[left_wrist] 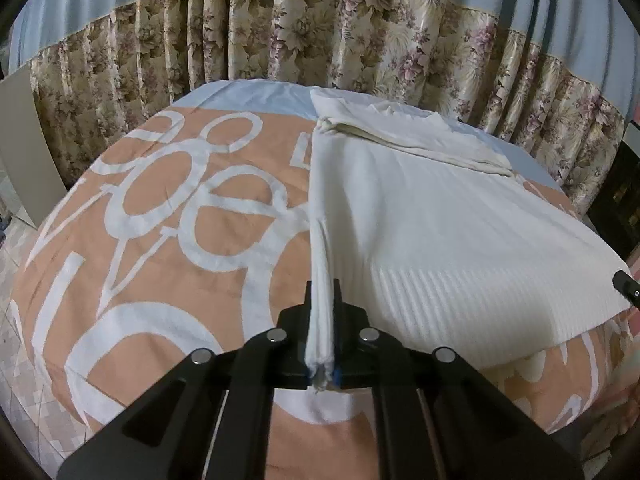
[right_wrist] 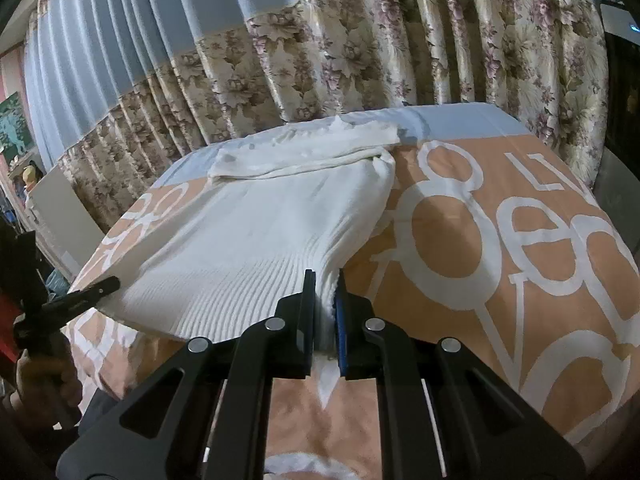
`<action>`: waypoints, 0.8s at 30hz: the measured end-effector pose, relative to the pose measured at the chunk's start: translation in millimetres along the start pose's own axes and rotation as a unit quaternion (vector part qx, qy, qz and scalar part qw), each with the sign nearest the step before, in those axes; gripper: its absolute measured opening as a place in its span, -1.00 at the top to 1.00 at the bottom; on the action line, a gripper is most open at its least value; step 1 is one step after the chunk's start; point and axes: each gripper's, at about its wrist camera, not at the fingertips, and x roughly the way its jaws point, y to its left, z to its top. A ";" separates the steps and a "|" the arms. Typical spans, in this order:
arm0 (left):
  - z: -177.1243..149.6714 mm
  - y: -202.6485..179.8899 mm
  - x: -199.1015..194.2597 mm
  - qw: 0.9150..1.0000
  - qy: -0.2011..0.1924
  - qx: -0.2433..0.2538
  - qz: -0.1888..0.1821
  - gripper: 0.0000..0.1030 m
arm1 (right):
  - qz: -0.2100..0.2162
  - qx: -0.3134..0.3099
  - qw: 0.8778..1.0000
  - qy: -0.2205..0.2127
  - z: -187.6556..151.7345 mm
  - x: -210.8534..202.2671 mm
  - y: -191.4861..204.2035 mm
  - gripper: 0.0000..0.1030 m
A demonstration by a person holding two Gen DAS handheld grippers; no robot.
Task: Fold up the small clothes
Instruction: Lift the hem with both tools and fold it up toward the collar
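Note:
A white ribbed knit garment [left_wrist: 440,232] lies spread on a bed with an orange and white patterned cover [left_wrist: 168,208]. Its far end is folded over itself. My left gripper [left_wrist: 322,292] is shut on the garment's near left corner, with the hem bunched between the jaws. My right gripper [right_wrist: 326,286] is shut on the garment [right_wrist: 240,240] at its near right corner. The right gripper's tip [left_wrist: 626,286] shows at the right edge of the left wrist view. The left gripper [right_wrist: 88,290] shows at the left of the right wrist view.
A floral and blue curtain [left_wrist: 320,32] hangs behind the bed. A pale panel [left_wrist: 24,148] stands at the left. Tiled floor [left_wrist: 24,360] lies left of the bed. A dark cabinet [left_wrist: 624,208] is at the right.

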 end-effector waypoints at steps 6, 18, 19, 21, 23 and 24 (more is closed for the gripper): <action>5.2 -13.5 -27.6 0.999 -0.028 0.019 -0.009 0.89 | 0.005 0.001 1.000 -0.014 2.7 -17.8 6.8 0.83; 47.5 -10.8 -42.8 0.999 -0.038 -0.010 -0.019 0.90 | 0.013 0.007 0.999 -0.041 32.2 -40.3 11.4 0.83; 54.9 -9.2 -38.2 0.999 -0.037 -0.014 -0.018 0.90 | 0.015 0.011 0.999 -0.039 36.8 -36.5 9.0 0.83; 71.4 -5.8 -28.5 0.999 -0.037 -0.018 -0.015 0.90 | 0.020 0.022 0.999 -0.036 49.6 -26.4 3.1 0.83; 89.1 -3.1 -17.7 0.999 -0.036 -0.023 -0.011 0.89 | 0.022 0.025 0.999 -0.030 63.2 -13.9 -1.6 0.83; 102.7 -3.5 -10.3 0.999 -0.037 -0.025 -0.010 0.90 | 0.024 0.029 0.999 -0.028 72.9 -5.3 -5.1 0.83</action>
